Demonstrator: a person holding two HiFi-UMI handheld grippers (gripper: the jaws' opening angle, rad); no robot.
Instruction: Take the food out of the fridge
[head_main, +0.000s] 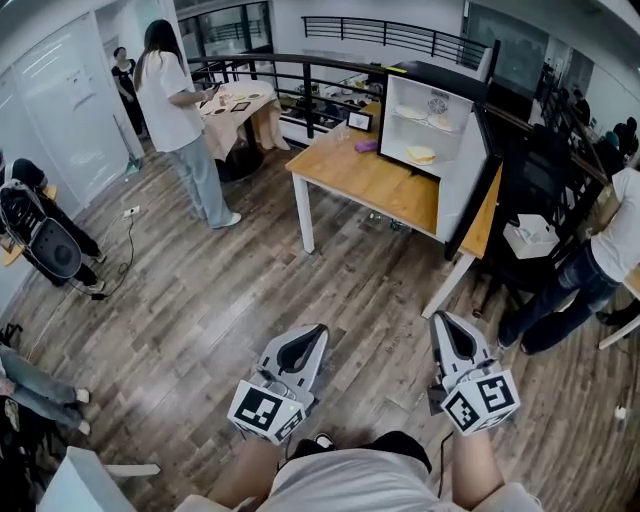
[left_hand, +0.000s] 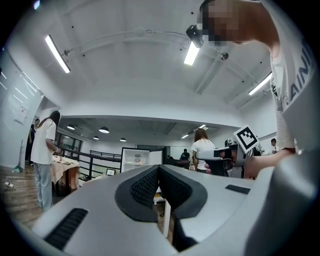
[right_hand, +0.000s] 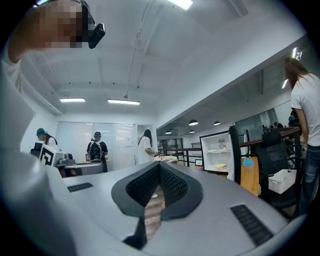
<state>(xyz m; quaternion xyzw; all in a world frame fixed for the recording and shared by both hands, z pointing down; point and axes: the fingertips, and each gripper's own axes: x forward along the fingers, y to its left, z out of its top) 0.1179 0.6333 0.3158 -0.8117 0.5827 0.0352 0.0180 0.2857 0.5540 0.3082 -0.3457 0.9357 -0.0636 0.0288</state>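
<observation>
Holding left tool (head_main: 308, 338) and right tool (head_main: 446, 327) level, closed.

The head view looks forward and steeply down from the person's head, with the left gripper (head_main: 308, 338) and the right gripper (head_main: 447, 325) close at the bottom of the frame and the fridge (head_main: 430, 130) on the wooden surface (head_main: 365, 185) well ahead across the floor (head_main: 200, 300). Each gripper view rides just behind its own fingers (left_hand: 145, 187) and faces level along them, so they fill the lower frame at close range. All three views share the distant fridge, and the left gripper view also takes in the right gripper's marker cube (left_hand: 246, 138) at its right side.
</observation>
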